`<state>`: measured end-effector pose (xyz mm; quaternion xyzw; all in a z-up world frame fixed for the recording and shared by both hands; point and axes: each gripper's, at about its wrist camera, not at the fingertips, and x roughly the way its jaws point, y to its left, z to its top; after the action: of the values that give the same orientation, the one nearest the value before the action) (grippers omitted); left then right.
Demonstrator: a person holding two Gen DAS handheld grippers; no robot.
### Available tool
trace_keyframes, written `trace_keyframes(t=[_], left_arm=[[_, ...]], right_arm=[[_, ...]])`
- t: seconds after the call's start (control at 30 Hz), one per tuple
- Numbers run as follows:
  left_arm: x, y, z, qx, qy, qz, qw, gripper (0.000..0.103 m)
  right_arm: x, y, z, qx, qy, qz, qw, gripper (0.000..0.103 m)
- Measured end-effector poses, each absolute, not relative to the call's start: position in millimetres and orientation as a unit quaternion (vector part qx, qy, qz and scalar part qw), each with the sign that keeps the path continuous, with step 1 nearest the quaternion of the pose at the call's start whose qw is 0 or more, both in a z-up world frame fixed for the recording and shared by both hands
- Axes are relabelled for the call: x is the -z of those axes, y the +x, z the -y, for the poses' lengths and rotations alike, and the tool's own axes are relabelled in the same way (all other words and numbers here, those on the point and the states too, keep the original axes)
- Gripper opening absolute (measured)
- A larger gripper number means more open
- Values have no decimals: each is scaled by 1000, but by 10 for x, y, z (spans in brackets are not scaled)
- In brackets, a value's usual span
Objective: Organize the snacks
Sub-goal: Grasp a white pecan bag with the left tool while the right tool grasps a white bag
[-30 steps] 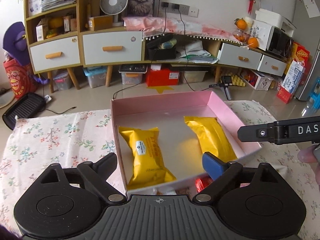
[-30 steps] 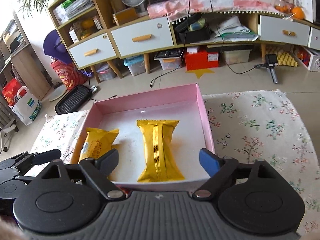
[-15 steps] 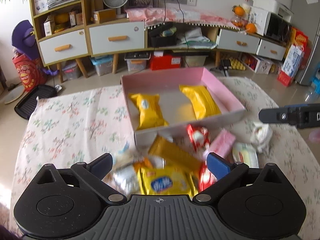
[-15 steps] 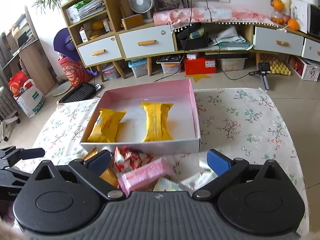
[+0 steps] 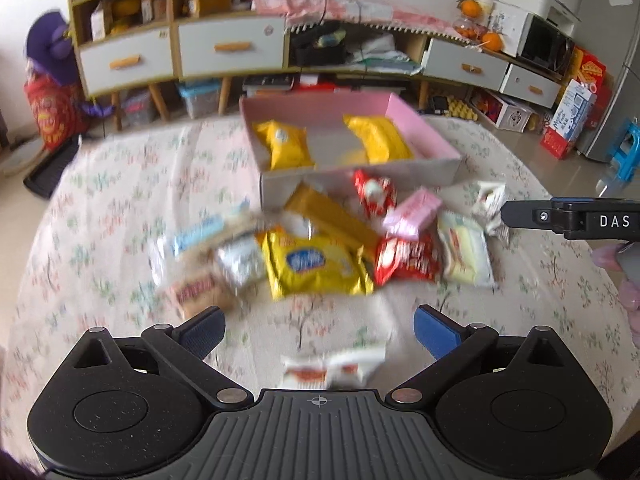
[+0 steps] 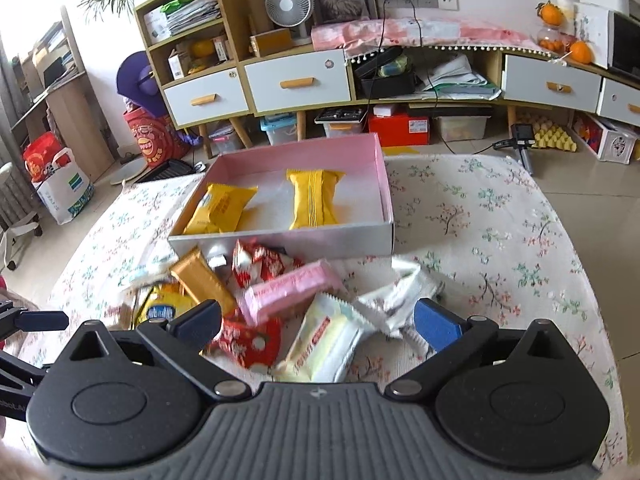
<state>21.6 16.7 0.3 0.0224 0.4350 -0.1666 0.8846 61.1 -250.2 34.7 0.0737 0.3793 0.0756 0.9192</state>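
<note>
Both the left gripper (image 5: 318, 326) and the right gripper (image 6: 318, 318) hang wide open above the table (image 6: 500, 240), holding nothing. Two yellow snack packets (image 6: 314, 198) lie inside the pink box (image 6: 382, 184). A loose pile of snacks (image 5: 320, 248) sits on the floral cloth just before the box.

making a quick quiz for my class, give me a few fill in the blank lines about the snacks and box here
1. The pink box holds ____ yellow snack packs.
2. The inside walls of the box are ____.
3. The pink snack pack lies ____ the box, on the floral tablecloth.
4. Both the left gripper and the right gripper have jaws that are ____.

Missing words: two; pink; outside; open
</note>
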Motion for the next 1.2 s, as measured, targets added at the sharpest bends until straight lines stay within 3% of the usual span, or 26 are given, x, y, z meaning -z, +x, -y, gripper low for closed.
trace_keyframes(t=[0.7, 0.9, 1.07, 1.2], left_arm=[[457, 153, -361, 200, -21, -501, 842, 96], [514, 177, -364, 201, -24, -510, 836, 79], [498, 182, -334, 206, -19, -501, 841, 52], [492, 200, -301, 203, -16, -497, 843, 47]], right_arm=[[132, 639, 2336, -43, 39, -428, 902, 103], [246, 728, 2312, -32, 30, -447, 894, 100], [322, 772, 2299, -31, 28, -455, 890, 94], [323, 774, 2255, -33, 28, -449, 893, 91]])
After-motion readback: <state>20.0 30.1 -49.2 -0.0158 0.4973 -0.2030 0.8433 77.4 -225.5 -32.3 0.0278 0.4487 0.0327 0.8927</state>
